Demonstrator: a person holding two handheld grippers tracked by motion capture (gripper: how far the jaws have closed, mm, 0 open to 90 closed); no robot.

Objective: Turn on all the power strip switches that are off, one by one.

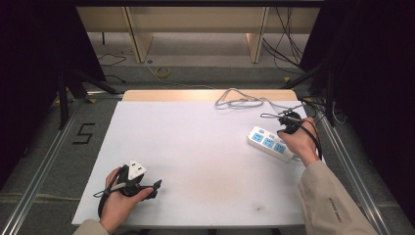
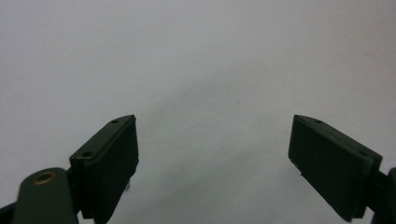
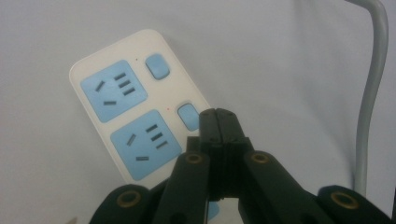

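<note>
- The right claw (image 3: 218, 114) has its jaws pressed together, empty, over the white plastic power strip with blue sockets (image 1: 268, 143), at 3 o'clock on the white bench (image 1: 195, 156).
- The left claw (image 2: 215, 140), at 7 o'clock, is spread wide and empty.

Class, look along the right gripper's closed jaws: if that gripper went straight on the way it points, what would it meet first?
Probably the power strip: the right gripper, its jaws shut together, points at the second blue switch. Whether it already touches is unclear.
</note>
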